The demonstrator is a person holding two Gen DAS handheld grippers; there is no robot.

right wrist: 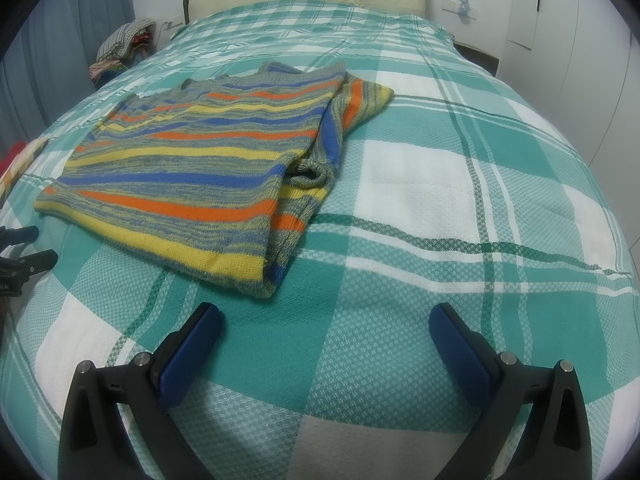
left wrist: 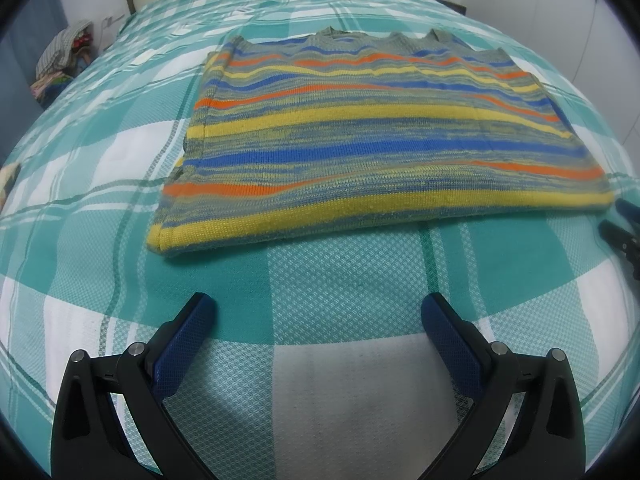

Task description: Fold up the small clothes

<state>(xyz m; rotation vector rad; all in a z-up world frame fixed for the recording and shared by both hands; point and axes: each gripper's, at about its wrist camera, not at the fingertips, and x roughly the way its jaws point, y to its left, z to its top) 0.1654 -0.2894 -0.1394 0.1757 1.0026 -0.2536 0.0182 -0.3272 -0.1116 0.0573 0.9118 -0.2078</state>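
We hold both claws released over the checked bedspread (left wrist: 100, 240), nothing between the fingers. The left gripper (left wrist: 318, 312) hovers just short of the striped sweater (left wrist: 360, 136) — its yellow hem edge lies near our fingertips. The right gripper (right wrist: 325, 322) sits beside the sweater's near right corner, apart from it. The sweater lies flat mid-bed, a sleeve (right wrist: 344, 120) folded along its right side. A pile of clothes (right wrist: 124, 46) sits beyond the bed's far left corner.

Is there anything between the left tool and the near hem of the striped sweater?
Nothing. In the left wrist view, only bare checked bedspread lies between the open left tool and the striped sweater; the hem is untouched.
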